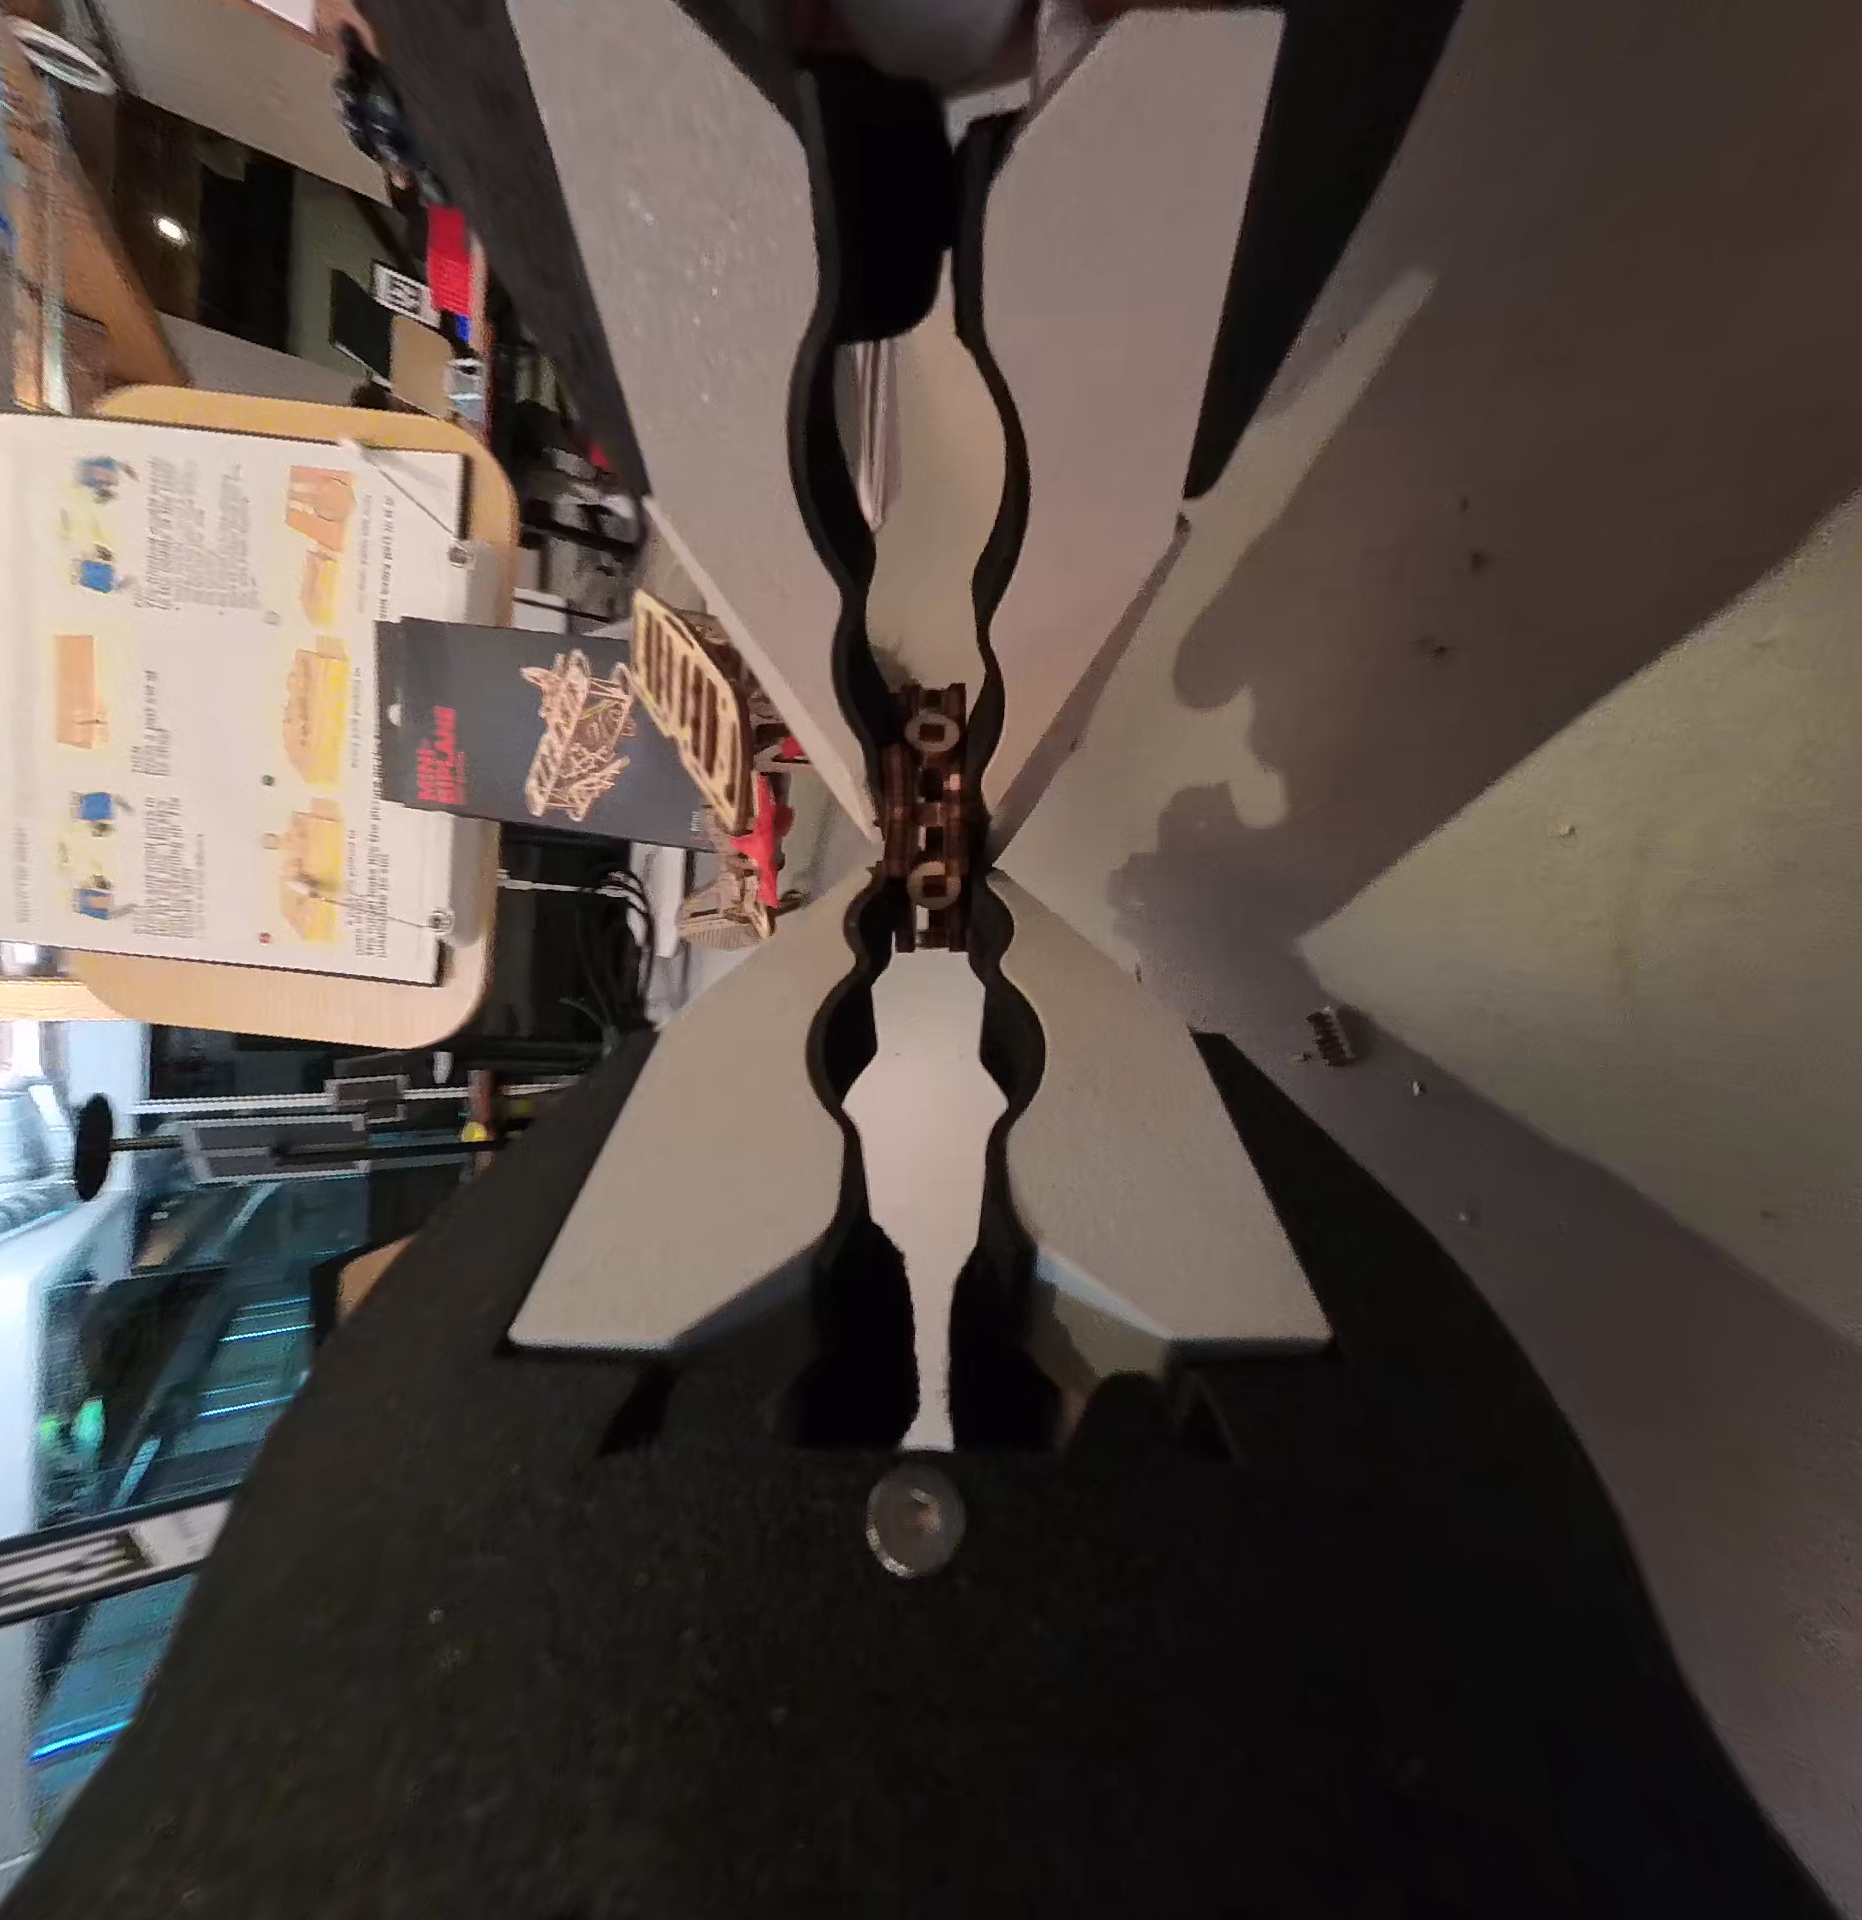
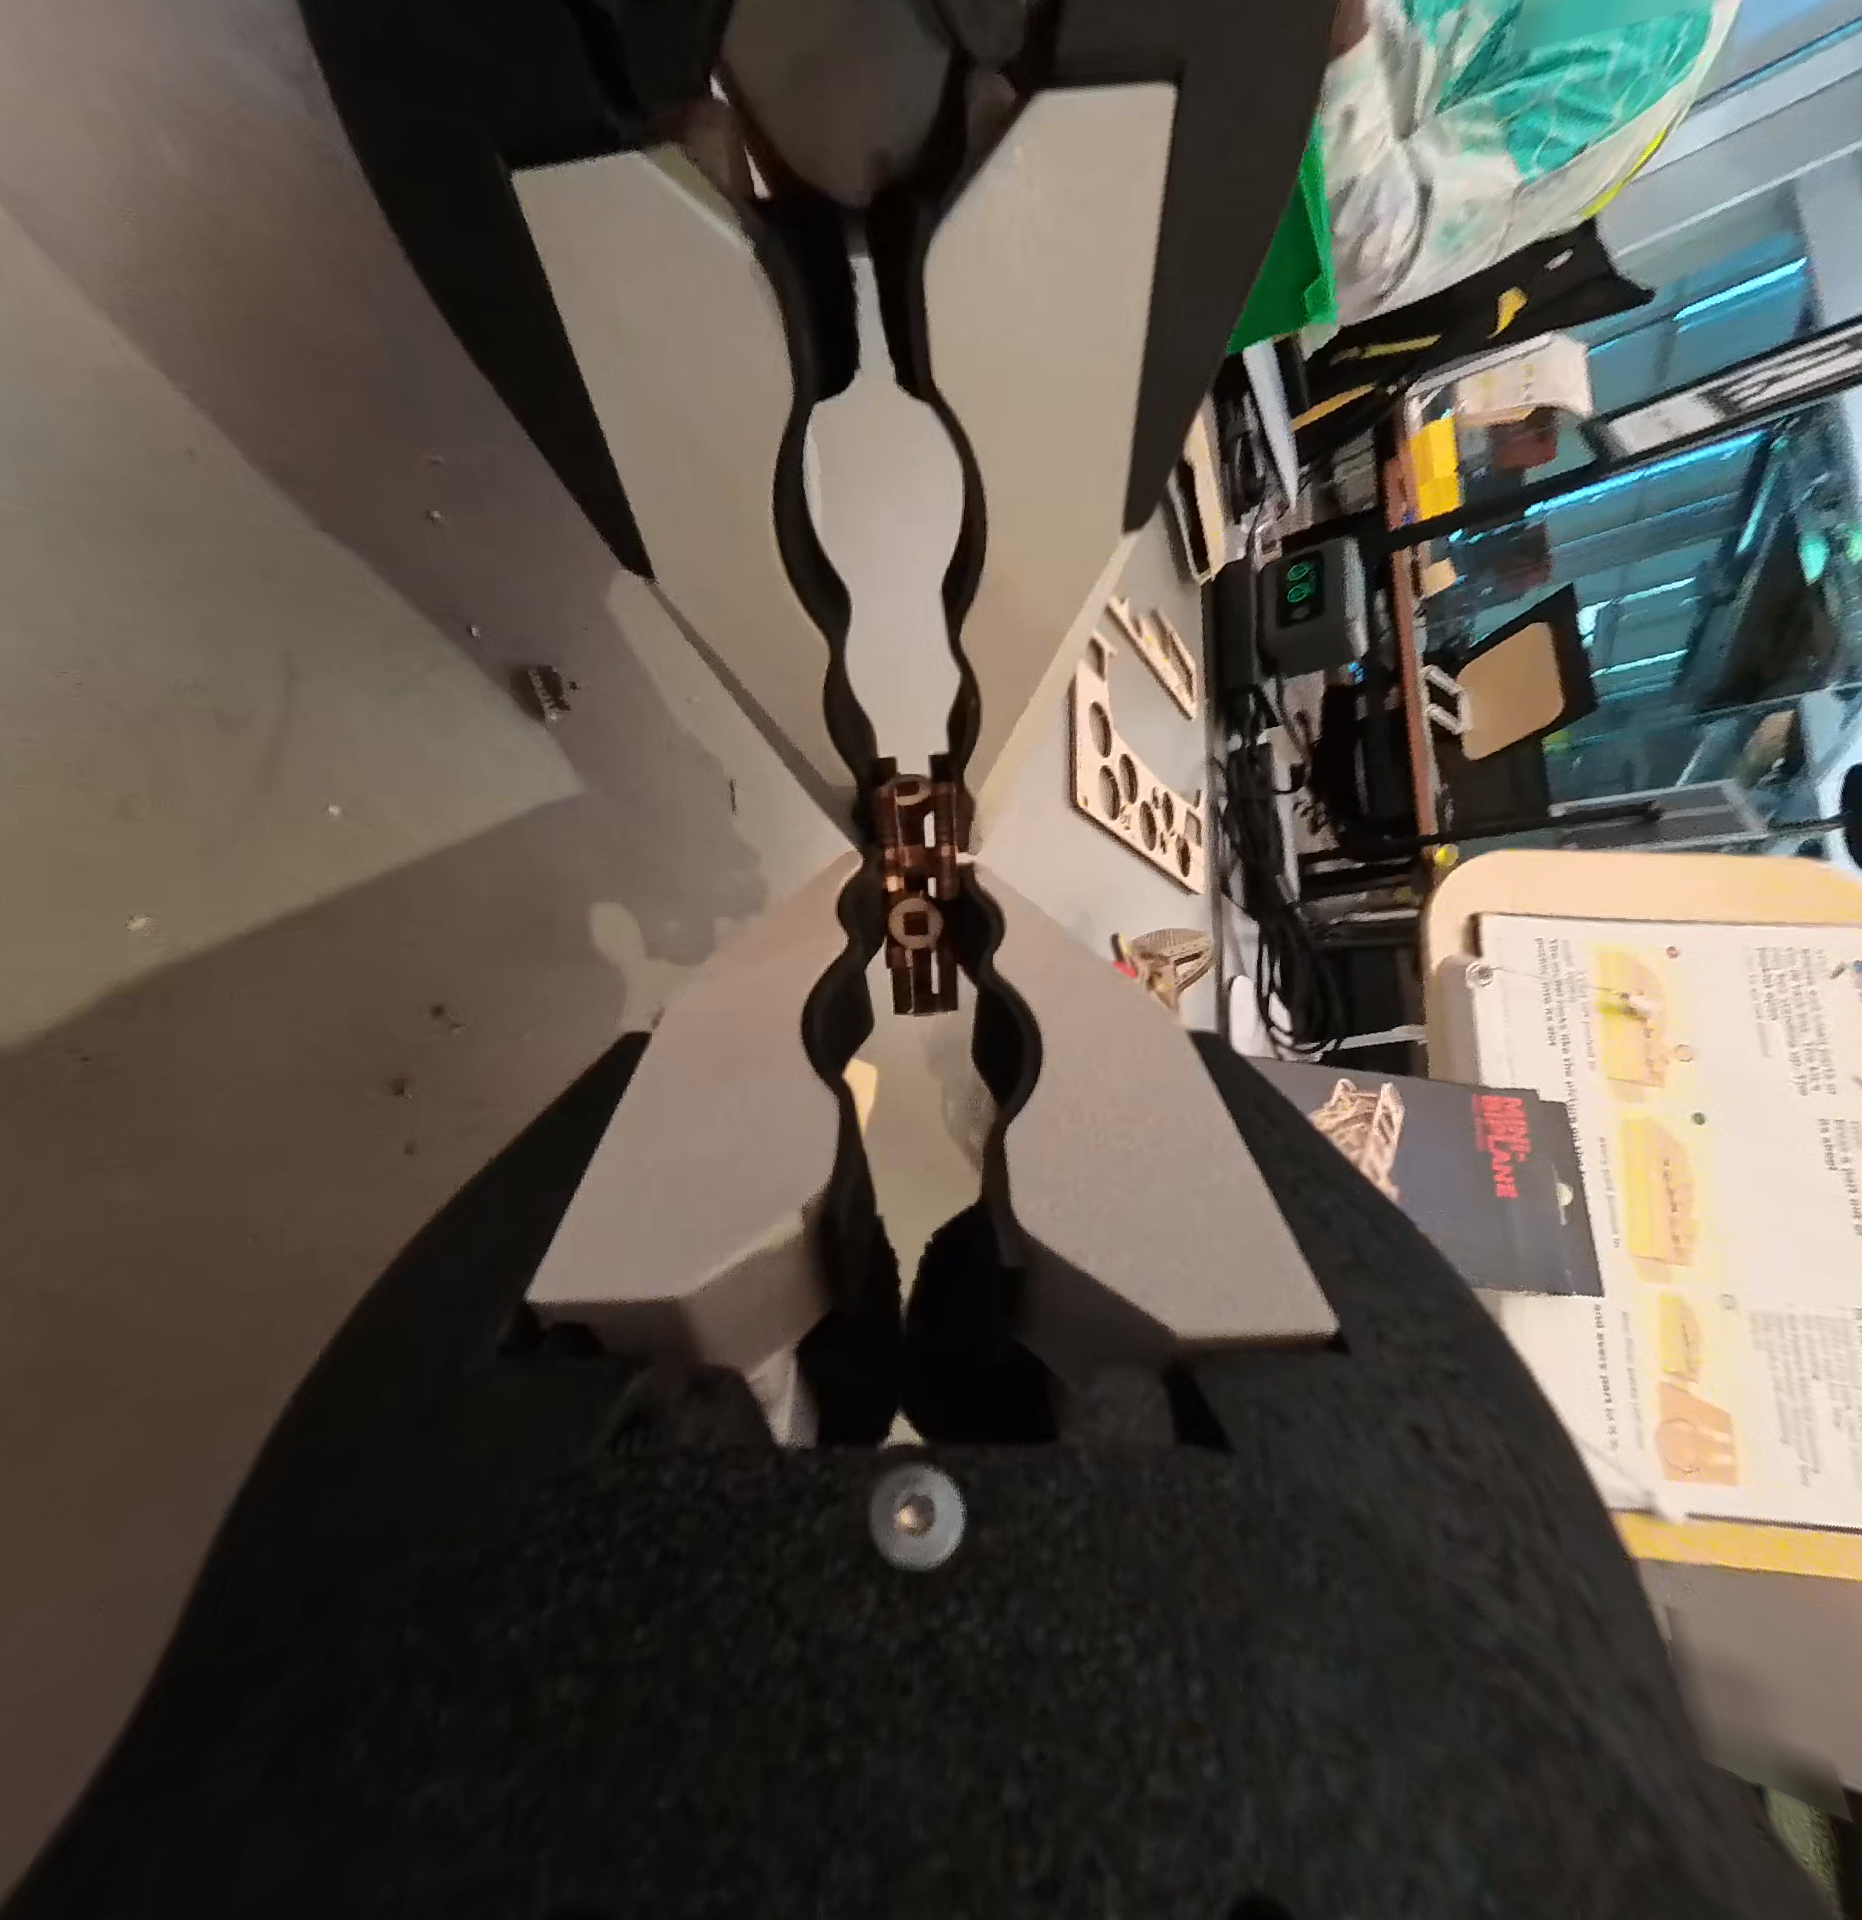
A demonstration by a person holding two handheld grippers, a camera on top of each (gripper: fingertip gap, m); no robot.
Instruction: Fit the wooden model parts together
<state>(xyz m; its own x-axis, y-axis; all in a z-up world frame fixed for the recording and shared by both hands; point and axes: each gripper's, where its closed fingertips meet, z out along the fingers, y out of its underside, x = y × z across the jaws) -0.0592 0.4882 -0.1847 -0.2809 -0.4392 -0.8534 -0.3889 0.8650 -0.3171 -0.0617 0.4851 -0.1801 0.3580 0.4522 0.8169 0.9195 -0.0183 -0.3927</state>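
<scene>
Left wrist view
Left tool (image 1: 922,873): clamped on the wooden model part (image 1: 925,816), tips meeting the right tool (image 1: 922,717) head-on from the top of frame.
Part: small dark-brown laser-cut stack with pale ring-shaped bits, pinched between both sets of black wavy pads, held above the grey surface (image 1: 1633,727).
Right tool, seen here: also pinched on the same part, from the opposite end.
Behind, left: assembled wooden biplane model (image 1: 714,758) with a red piece, standing beside a dark packaging card (image 1: 522,727).
Further left: instruction sheet (image 1: 210,686) clipped on a pale board (image 1: 283,997).
On surface, right: tiny dark toothed piece (image 1: 1330,1037), well apart from the tools.

Right wrist view
Right tool (image 2: 922,904): clamped on the same wooden model part (image 2: 919,894); left tool (image 2: 911,790) comes in from the top, tips nearly touching.
Part: held between both tools, above the surface (image 2: 231,831); lower end sticks down into the gap of the right tool.
Right of tools: punched-out wooden sheet (image 2: 1135,769) flat on the surface, round holes visible.
Near it: biplane model (image 2: 1171,961), partly hidden by a finger.
Lower right: packaging card (image 2: 1467,1174) overlapping the instruction sheet (image 2: 1685,1195).
Left on surface: toothed piece (image 2: 548,691), alone.
</scene>
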